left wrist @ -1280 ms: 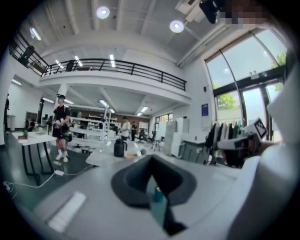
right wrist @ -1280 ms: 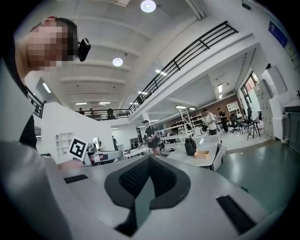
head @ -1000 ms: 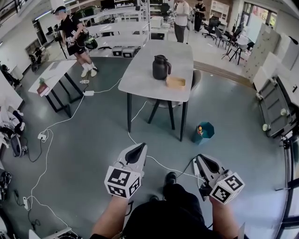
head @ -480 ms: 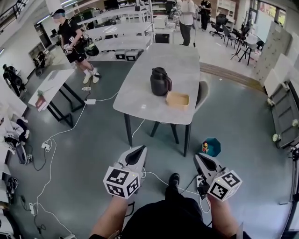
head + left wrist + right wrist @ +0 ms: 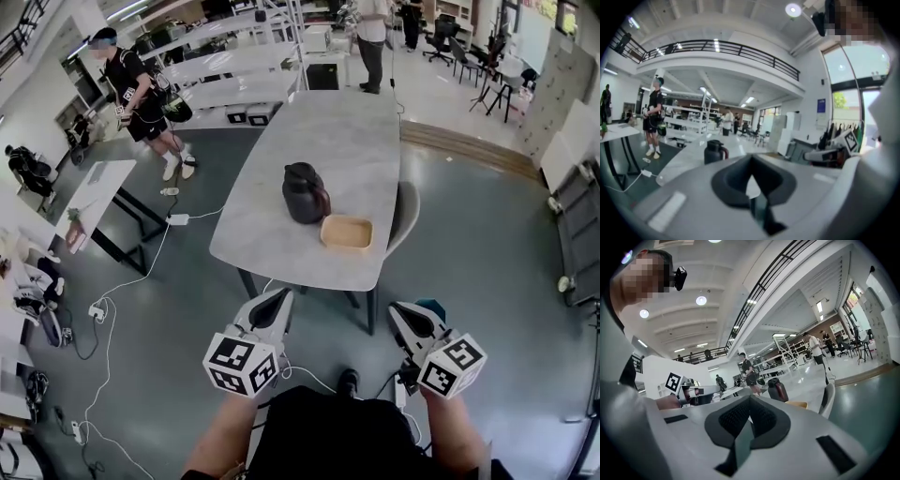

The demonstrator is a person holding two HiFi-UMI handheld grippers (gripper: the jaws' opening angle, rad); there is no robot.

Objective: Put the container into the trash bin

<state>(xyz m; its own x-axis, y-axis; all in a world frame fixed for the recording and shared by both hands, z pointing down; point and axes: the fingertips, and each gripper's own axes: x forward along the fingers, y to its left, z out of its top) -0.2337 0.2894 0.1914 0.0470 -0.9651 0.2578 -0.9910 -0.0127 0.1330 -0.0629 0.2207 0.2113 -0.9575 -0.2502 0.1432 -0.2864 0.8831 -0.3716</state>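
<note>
The fingers of the left gripper are pressed together with nothing between them. The right gripper is the same, its fingers meeting along one dark seam and holding nothing. The task has barely begun, as far as these views show. The container is untouched and sits on the table, ahead of both pairs of fingers and well apart from them, a little nearer the line of the right pair. Reaching it, gripping it and carrying it to the bin are all left to do.

The container is a shallow, squarish tray with rounded corners and a low rim, pale tan and matte (it may be wood or bamboo, though it shows too small to be sure). Just beside it, on the side away from the right fingers, stands a black jug with a glossy rounded body and a handle. The table top is a smooth, pale grey slab with soft corners and a faint sheen, set on thin dark legs.

The trash bin shows only as a teal rim peeking out just past the right fingers, low on the polished grey floor. The rest of it is hidden behind that gripper.
</note>
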